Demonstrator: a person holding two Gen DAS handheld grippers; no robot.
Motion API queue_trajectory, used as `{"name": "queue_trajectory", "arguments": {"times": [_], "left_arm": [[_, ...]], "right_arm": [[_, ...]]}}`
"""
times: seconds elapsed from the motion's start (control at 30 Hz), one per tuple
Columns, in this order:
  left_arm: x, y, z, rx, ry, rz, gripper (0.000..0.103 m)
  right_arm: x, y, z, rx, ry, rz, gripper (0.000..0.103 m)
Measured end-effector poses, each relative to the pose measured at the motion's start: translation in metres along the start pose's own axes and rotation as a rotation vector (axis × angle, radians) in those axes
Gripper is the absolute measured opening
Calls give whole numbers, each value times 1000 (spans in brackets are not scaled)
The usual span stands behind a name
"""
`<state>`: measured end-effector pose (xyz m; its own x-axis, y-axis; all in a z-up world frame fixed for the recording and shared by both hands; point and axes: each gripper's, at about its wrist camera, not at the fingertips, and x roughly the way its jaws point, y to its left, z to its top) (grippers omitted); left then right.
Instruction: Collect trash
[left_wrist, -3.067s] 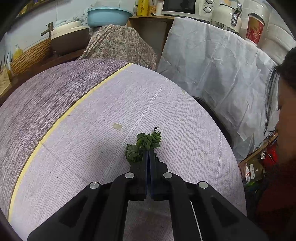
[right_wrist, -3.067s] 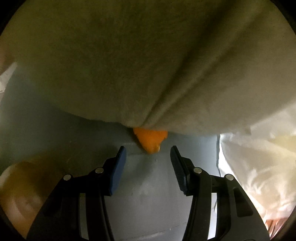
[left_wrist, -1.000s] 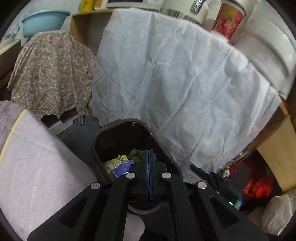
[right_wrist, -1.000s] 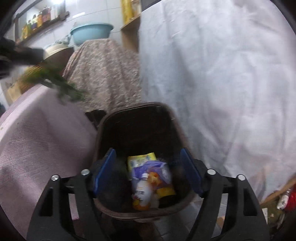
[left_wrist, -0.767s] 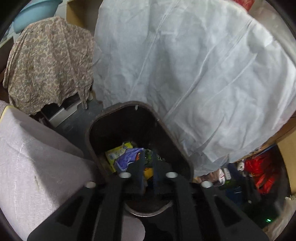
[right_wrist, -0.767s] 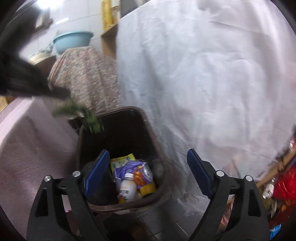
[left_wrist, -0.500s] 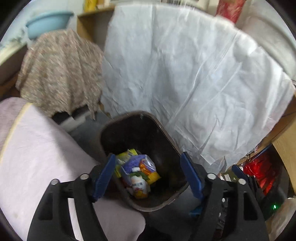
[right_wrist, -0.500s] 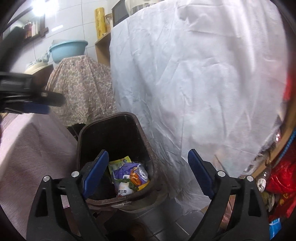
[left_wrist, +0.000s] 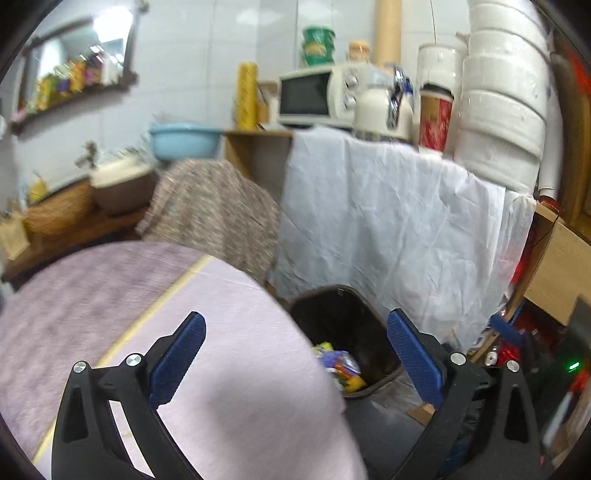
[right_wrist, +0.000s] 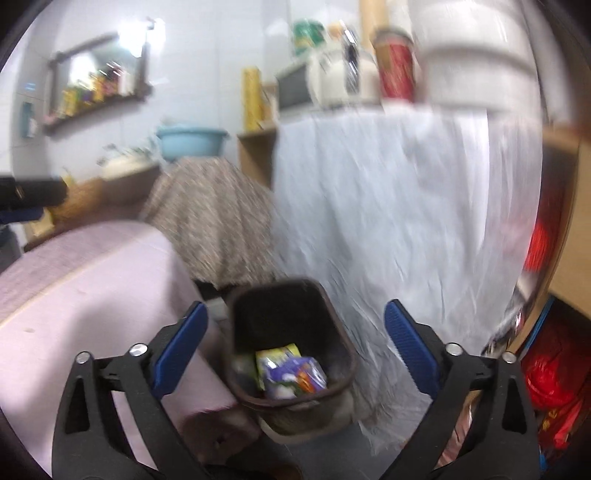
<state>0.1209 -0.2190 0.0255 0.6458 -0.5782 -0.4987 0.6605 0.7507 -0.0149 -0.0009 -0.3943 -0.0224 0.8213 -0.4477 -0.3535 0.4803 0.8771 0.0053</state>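
Your left gripper (left_wrist: 293, 354) and right gripper (right_wrist: 295, 341) are both opening wide, with nothing between the jaws. The dark trash bin (right_wrist: 334, 334) is standing upright on the floor, mouth facing up, wedged between the lilac-covered table (left_wrist: 229, 332) and the hanging white sheet (left_wrist: 388, 229). Colourful wrappers (right_wrist: 291, 374) are lying in its bottom. The table's rounded edge is hiding part of the bin in the left view. A patterned cloth (left_wrist: 214, 210) is draping just behind it.
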Motion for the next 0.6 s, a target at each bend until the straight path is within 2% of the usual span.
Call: {"name": "queue_trajectory", "arguments": {"times": [0.1, 0.23, 0.27, 0.33, 0.5, 0.6], "left_arm": [[-37, 13, -16, -21, -48, 81, 97], [-86, 38, -48, -90, -131, 176, 97], [-101, 46, -59, -114, -154, 224, 98], [-121, 56, -74, -153, -175, 290, 98], [-161, 79, -100, -242, -201, 396, 98], [-179, 87, -110, -276, -226, 434, 98]], "right_arm": [[-27, 23, 10, -32, -50, 42, 97], [-54, 47, 17, -45, -63, 148, 97], [-61, 54, 17, -58, -66, 176, 97], [-71, 65, 16, -72, -79, 210, 97], [-93, 90, 11, -86, -94, 298, 97], [-101, 110, 5, -127, -76, 353, 97]]}}
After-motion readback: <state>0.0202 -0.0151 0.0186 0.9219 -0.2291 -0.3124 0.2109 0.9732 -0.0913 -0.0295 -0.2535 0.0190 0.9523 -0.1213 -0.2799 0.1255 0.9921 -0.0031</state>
